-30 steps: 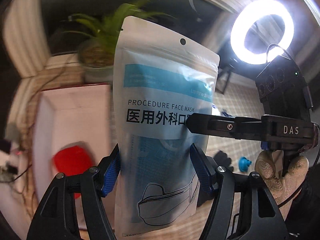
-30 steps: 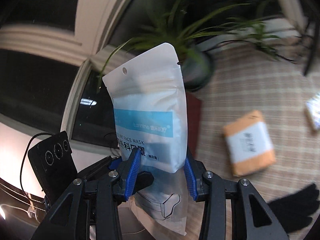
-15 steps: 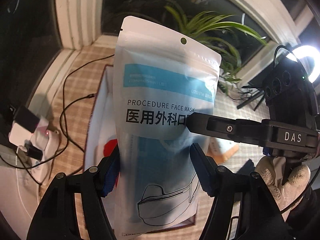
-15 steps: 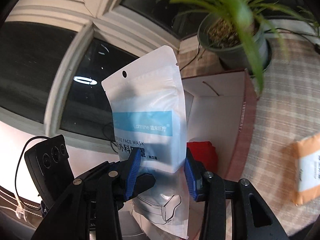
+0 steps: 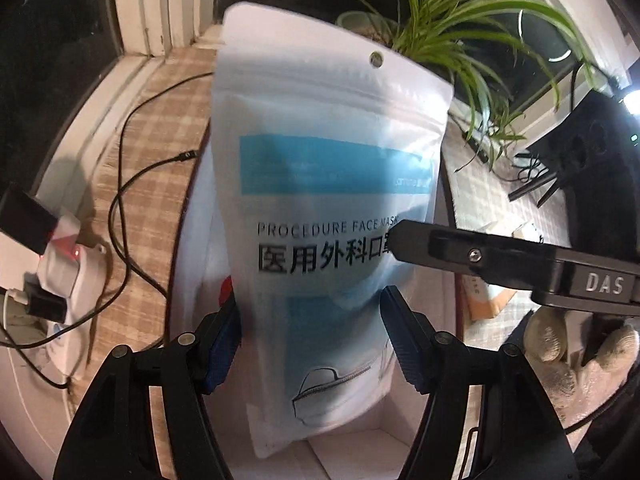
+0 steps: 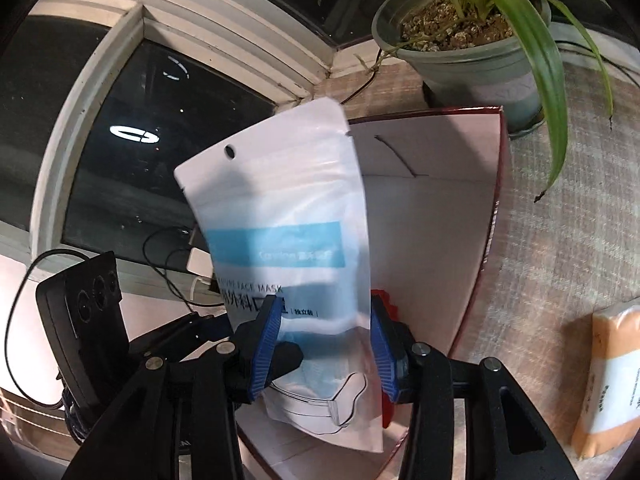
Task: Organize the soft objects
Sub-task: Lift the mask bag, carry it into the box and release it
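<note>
From the left wrist, the left claw (image 5: pixel 312 336) points steeply down over the open white box (image 5: pixel 360 452), and the face mask pouch (image 5: pixel 332 184) stands upright between its blue pads (image 5: pixel 224 344). The left pad touches the pouch's edge, while the right pad seems to stand a little off it, so whether this claw pinches the pouch cannot be told. The right claw's black finger (image 5: pixel 472 254) comes in from the right edge and lies across the pouch's printed face, with a gloved hand (image 5: pixel 580 356) below it. Two claws on one limp bag likely keep it from flopping. From the right wrist, the right claw (image 6: pixel 326 344) has just been easing its jaws apart, yet both pads appear to press on the pouch's lower half. The pouch leans over the box's near left corner, where something red (image 6: pixel 386 300) already lies. A potted plant (image 6: pixel 472 48) stands beyond the box's far edge, and an orange packet (image 6: pixel 608 380) waits on the checked cloth (image 6: pixel 560 208) to its right.
</note>
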`<control>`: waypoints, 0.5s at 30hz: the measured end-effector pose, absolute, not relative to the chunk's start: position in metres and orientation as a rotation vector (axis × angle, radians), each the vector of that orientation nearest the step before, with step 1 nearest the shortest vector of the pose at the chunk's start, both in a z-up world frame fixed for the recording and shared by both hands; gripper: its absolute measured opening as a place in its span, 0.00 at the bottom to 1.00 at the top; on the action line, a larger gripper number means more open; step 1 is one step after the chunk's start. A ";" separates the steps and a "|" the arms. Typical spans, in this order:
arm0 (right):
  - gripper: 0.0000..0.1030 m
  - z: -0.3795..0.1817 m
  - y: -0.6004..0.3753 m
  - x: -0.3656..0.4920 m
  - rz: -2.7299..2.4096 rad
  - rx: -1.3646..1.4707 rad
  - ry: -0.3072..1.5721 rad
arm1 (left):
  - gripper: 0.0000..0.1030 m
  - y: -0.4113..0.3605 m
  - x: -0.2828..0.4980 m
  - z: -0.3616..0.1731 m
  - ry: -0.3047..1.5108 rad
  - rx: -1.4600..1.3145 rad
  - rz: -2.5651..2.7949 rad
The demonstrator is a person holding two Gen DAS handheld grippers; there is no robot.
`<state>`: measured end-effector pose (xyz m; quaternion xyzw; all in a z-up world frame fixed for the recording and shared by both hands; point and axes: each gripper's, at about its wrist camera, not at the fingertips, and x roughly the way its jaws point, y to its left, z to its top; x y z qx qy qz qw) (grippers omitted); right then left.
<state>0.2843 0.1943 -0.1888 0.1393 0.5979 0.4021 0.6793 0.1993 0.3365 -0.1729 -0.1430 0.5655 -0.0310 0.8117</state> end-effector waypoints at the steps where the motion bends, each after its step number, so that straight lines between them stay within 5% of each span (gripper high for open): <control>1: 0.43 -0.189 0.194 0.284 0.897 0.298 1.340 | 0.69 0.335 0.200 -0.176 1.216 -0.298 -0.061; 5: 0.51 -0.189 0.189 0.286 0.870 0.286 1.334 | 0.68 0.332 0.201 -0.181 1.240 -0.256 -0.021; 15: 0.52 -0.170 0.170 0.277 0.907 0.235 1.280 | 0.68 0.330 0.192 -0.163 1.212 -0.218 0.029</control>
